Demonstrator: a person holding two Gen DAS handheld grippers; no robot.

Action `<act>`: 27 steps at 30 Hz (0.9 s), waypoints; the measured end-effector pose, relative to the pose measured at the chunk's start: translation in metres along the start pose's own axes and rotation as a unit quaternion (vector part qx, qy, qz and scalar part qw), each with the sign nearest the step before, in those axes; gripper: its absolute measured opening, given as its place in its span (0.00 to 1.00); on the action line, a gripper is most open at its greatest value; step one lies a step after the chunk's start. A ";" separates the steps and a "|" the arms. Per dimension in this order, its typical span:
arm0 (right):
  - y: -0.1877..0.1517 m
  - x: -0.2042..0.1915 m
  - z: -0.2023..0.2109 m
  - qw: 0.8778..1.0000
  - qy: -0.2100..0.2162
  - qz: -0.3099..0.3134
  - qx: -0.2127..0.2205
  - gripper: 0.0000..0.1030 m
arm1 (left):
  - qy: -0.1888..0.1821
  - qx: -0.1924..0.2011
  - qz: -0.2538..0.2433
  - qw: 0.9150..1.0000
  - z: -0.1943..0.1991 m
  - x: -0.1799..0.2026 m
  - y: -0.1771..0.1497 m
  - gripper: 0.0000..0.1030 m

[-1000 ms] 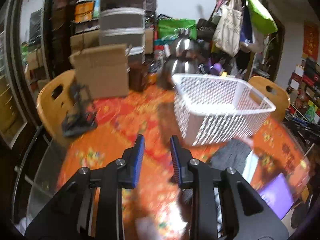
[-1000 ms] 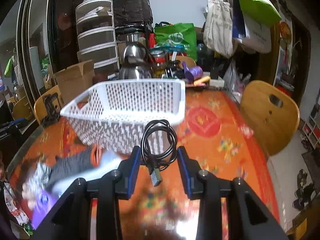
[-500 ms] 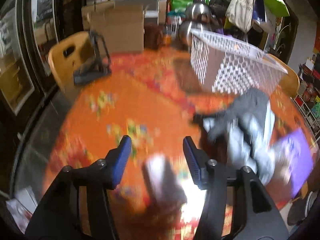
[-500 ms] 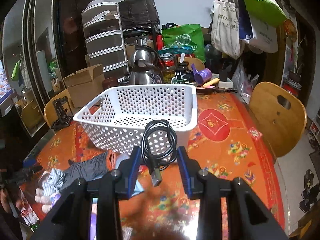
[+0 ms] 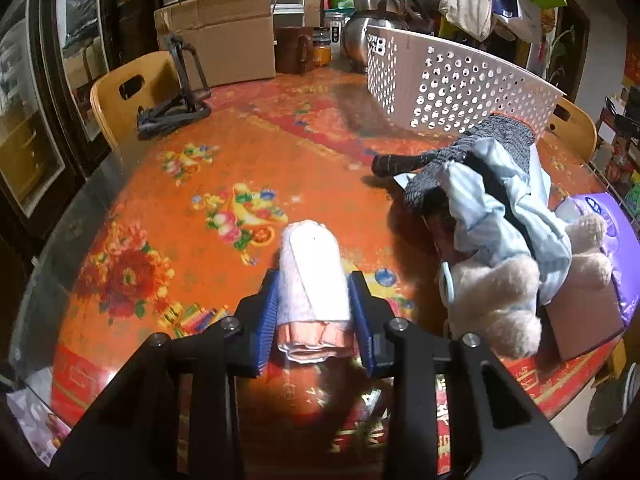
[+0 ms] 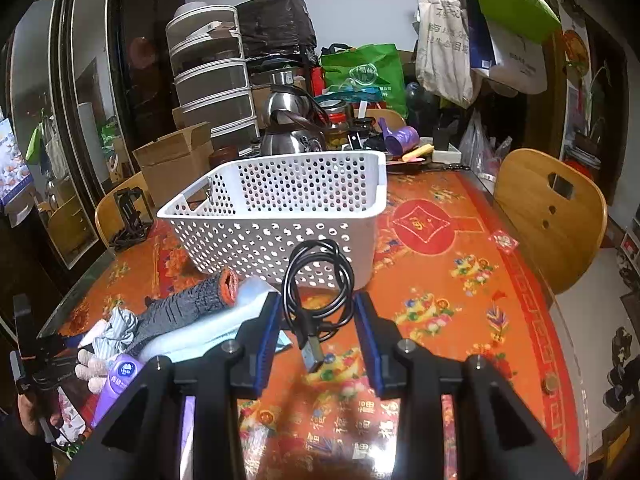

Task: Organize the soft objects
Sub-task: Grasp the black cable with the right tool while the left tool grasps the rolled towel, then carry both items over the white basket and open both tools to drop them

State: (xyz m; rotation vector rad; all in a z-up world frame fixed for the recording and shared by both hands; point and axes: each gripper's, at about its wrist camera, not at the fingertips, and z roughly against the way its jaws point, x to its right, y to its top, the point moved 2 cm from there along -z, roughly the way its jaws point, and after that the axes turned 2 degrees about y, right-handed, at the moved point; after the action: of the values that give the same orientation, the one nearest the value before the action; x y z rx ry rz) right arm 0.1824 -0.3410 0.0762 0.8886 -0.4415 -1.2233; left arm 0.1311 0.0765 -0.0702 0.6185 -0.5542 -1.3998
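The rolled white and pink fluffy cloth [image 5: 312, 280] lies on the orange floral-patterned tablecloth [image 5: 200, 184], between the blue-padded fingers of the left gripper [image 5: 314, 312], which stand just beside or touching its sides; whether they already press it cannot be told. Close evenly on the middle of the roll so the layers do not unwind, lift clear of the table, then carry it to the white perforated plastic basket [image 6: 280, 208], which looks empty. The right gripper [image 6: 316, 320] holds a coiled black USB cable [image 6: 318, 284] between partly closed fingers, above the table in front of the basket. Near the basket lie a grey knitted sock [image 5: 460, 152], a light blue striped garment [image 5: 508, 216] and a cream plush toy [image 5: 504, 292]. A purple tissue pack [image 6: 120, 376] bears a logo too small to read; the tablecloth carries Chinese characters
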 end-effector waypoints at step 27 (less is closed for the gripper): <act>0.119 -0.001 -0.129 0.996 -0.049 0.052 -0.053 0.35 | -0.077 0.000 -0.034 0.996 -0.052 0.106 0.294 0.31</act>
State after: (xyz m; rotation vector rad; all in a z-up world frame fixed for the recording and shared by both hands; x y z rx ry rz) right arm 0.3490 -0.2866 0.0918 0.7083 -0.4901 -1.1857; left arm 0.3887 -0.0057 0.0941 0.5365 -0.6604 -1.5203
